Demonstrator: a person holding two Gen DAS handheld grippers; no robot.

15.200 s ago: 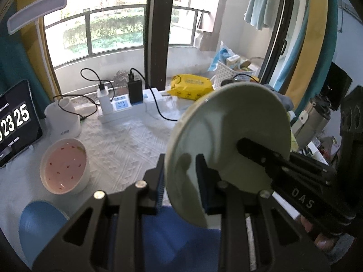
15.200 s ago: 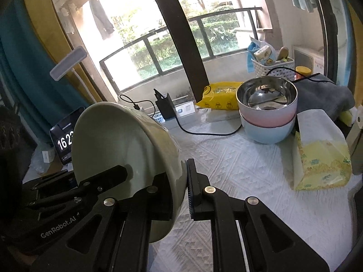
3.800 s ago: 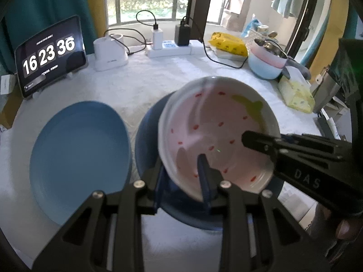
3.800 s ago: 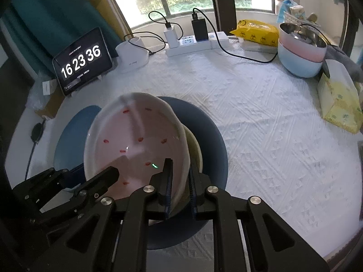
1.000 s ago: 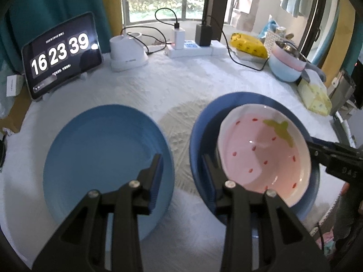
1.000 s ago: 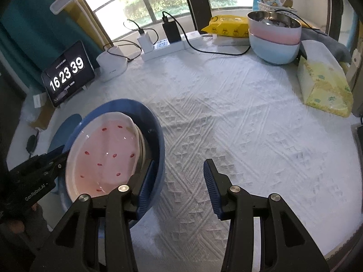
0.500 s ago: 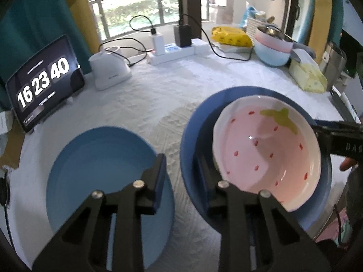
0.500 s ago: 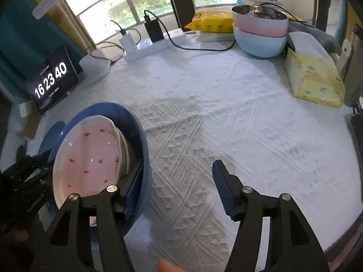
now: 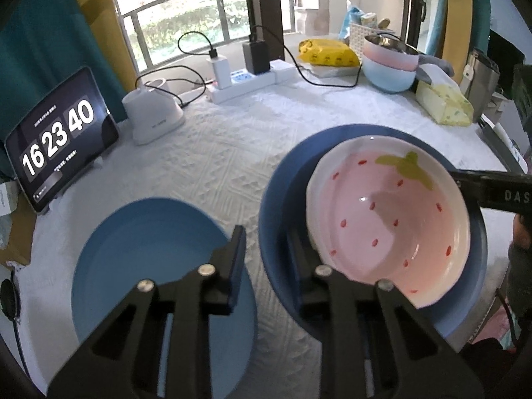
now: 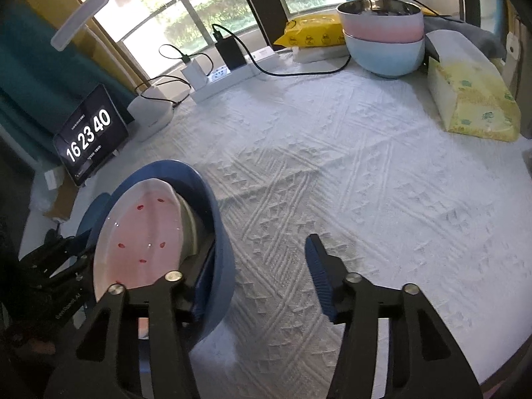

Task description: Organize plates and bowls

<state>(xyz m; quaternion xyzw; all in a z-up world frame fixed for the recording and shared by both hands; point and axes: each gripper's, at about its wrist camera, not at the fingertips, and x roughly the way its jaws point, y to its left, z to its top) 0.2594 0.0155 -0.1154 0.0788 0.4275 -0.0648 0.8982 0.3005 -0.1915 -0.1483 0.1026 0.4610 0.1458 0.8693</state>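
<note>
The pink strawberry bowl [image 9: 389, 222] sits inside the dark blue plate [image 9: 282, 179] on the white tablecloth [image 10: 332, 166]. A second, lighter blue plate [image 9: 146, 249] lies just beside it. The left gripper [image 9: 266, 252] has its fingers apart, astride the dark plate's rim. The right gripper [image 10: 262, 276] is wide open, one finger inside the same plate's rim.

Both wrist cameras look steeply down, close over the dark blue plate [image 9: 282, 199] [image 10: 219, 232] — left from its near-left side, right from its right — sharing it.
</note>
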